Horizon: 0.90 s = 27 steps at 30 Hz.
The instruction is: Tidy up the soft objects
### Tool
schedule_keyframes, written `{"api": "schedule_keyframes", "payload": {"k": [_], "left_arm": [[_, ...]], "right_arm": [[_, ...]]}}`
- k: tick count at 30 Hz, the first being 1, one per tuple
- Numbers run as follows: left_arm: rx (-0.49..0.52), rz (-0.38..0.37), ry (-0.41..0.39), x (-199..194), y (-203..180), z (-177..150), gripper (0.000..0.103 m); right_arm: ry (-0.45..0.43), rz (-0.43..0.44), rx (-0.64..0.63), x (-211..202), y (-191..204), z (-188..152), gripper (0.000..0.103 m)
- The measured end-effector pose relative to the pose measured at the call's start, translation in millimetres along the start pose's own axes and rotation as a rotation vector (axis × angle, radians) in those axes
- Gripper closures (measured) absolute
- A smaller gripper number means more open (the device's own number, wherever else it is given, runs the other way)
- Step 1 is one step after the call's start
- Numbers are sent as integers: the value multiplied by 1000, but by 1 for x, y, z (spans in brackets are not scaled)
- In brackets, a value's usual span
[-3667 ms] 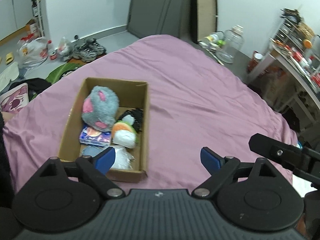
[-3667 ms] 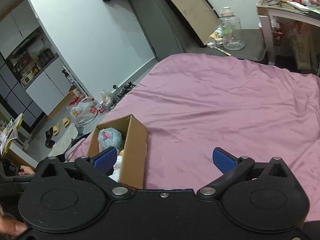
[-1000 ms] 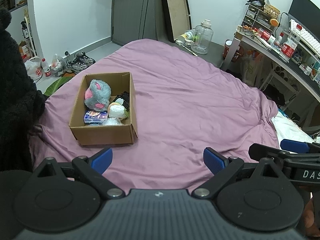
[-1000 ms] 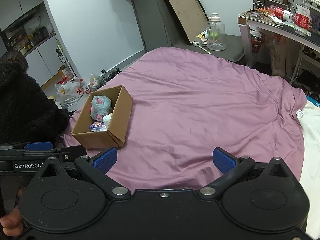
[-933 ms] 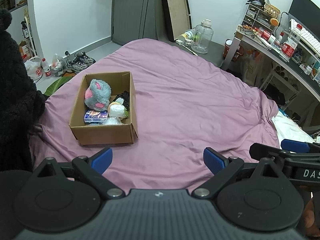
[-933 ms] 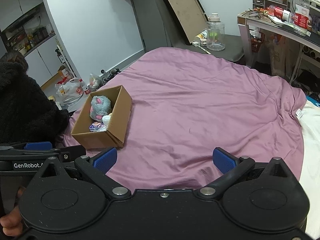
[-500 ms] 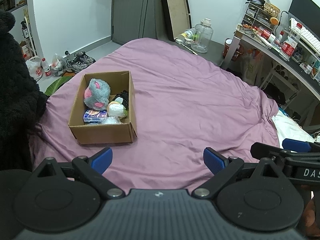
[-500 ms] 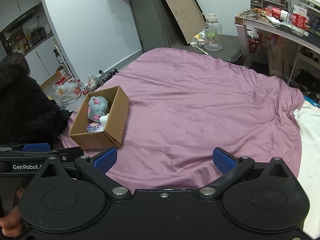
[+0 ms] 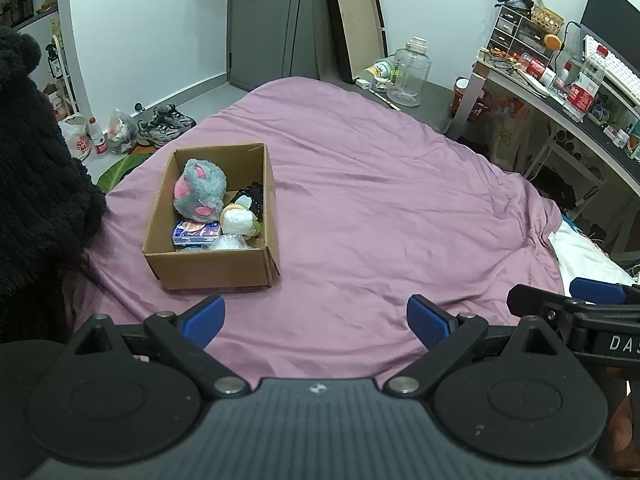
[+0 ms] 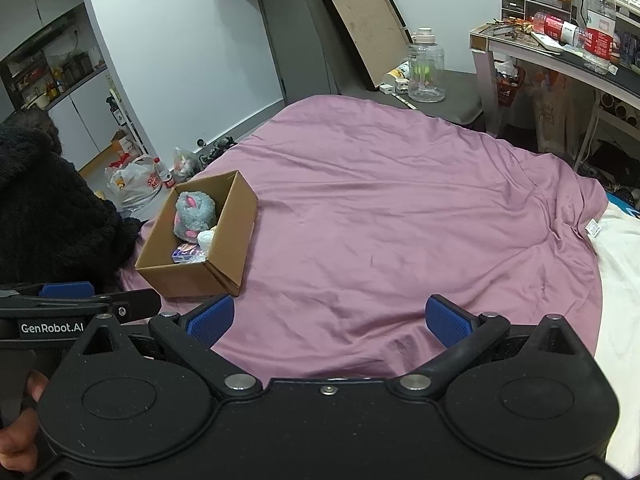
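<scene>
Left wrist view shows the left gripper (image 9: 316, 318) held above the near edge of a bed covered with a purple sheet (image 9: 380, 208), its blue-padded fingers (image 9: 202, 320) spread wide with nothing between them. A cardboard box (image 9: 212, 266) sits on the sheet toward the bed's left edge, well apart from the gripper, and it carries the soft things: a grey plush toy with pink patches (image 9: 200, 190) fills the far left part, a white and orange plush (image 9: 240, 218) lies just beside it on the right, a black item (image 9: 252, 194) is tucked against the right wall, a small blue and purple packet (image 9: 196, 232) lies under the grey toy, and a clear plastic bag (image 9: 230, 242) rests in the near part. At the right edge of this view the right gripper (image 9: 592, 300) shows from the side. A black fuzzy sleeve (image 9: 36, 168) fills the left side. Right wrist view shows the right gripper's own fingers (image 10: 450, 320) also spread wide and empty — they hang over the near edge of the sheet, with the box (image 10: 200, 276) off to the left and the grey toy (image 10: 194, 216) visible inside it. The left gripper (image 10: 76, 300) pokes in from the left, and a hand (image 10: 18, 432) grips its handle at the lower left corner. Beyond the far edge of the bed stand a clear water jug (image 10: 426, 70) and a dark framed board (image 10: 368, 26) leaning on the wall — a cluttered desk (image 10: 560, 60) runs along the right side of the room.
</scene>
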<state>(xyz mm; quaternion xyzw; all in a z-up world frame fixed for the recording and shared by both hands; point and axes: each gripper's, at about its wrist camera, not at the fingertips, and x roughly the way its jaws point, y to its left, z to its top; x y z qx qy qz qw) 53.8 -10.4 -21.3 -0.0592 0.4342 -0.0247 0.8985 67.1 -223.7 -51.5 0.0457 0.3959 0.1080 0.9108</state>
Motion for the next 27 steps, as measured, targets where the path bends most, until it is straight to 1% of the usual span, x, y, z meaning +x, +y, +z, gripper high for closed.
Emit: {"api": "schedule_keyframes", "payload": {"k": [27], "left_arm": [[3,4,-6,-2,-1,-3,6]], "right_arm": [[-1,-11,-13,-2,3,0,0]]}}
